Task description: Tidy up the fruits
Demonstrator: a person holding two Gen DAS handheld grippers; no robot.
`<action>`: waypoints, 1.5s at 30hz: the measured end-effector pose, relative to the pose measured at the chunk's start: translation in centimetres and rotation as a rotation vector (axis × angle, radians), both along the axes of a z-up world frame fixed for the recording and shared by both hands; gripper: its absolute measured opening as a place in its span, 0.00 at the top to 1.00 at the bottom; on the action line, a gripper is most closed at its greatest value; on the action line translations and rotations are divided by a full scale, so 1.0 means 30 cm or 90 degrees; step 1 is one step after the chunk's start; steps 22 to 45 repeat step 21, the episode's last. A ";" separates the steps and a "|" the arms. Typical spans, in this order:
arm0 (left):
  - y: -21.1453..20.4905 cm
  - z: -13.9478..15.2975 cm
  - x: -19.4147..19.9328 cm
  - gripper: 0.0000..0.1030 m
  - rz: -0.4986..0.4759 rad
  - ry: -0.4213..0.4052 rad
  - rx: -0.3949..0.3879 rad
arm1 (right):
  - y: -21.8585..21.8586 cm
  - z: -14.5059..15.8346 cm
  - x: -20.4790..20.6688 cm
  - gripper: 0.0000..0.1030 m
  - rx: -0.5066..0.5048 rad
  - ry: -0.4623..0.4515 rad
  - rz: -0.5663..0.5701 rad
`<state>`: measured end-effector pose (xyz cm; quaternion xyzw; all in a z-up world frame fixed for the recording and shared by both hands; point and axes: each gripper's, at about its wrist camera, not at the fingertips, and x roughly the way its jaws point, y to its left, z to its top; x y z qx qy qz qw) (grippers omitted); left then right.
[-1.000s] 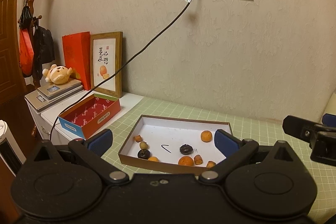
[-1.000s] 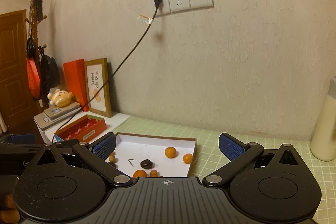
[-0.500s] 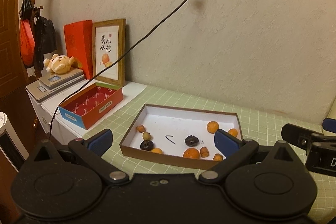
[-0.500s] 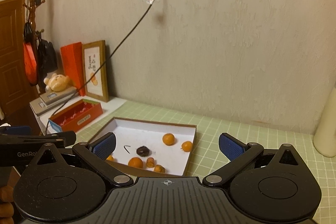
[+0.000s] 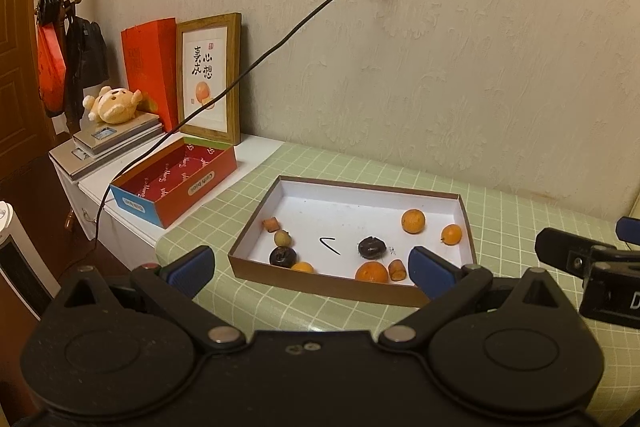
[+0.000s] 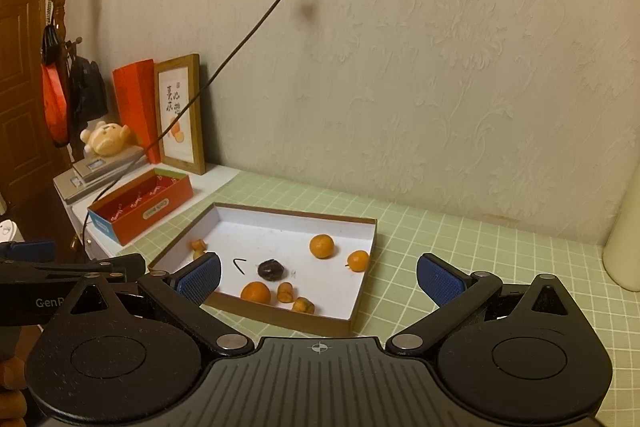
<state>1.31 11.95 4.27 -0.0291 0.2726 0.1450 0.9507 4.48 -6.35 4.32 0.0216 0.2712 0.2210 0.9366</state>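
The bench [image 5: 520, 211], covered in a green checked cloth, carried a shallow white-lined tray [image 5: 280, 273], and a red box [image 5: 208, 183] stood to its left on a white cabinet. Both claws were held wide apart and empty above the near edge of the bench: the left claw [image 5: 312, 263] before the tray's front wall, the right claw [image 6: 318, 275] beside it. The fruits were scattered loose inside the tray: two larger oranges [image 5: 413, 221], a kumquat [image 5: 451, 234], two dark fruits [image 5: 372, 247] and several small brownish pieces [image 6: 303, 305]. The stage could be judged only as an approach; whether the fruits were sorted into or out of the tray could not be settled. Any grasp would call for a claw lowered over one small, round fruit that could roll.
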 end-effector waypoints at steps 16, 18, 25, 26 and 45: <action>-0.001 -0.023 0.056 0.06 -0.006 0.014 -0.008 | 0.002 -0.026 0.046 0.00 0.002 0.015 0.001; 0.000 -0.028 0.060 0.06 -0.014 0.002 -0.012 | -0.009 -0.026 0.050 0.00 0.009 0.007 -0.006; -0.010 -0.035 0.081 0.09 -0.015 -0.002 -0.003 | -0.044 -0.022 0.073 0.00 0.022 -0.002 -0.013; -0.010 -0.035 0.081 0.09 -0.015 -0.002 -0.003 | -0.044 -0.022 0.073 0.00 0.022 -0.002 -0.013; -0.010 -0.035 0.081 0.09 -0.015 -0.002 -0.003 | -0.044 -0.022 0.073 0.00 0.022 -0.002 -0.013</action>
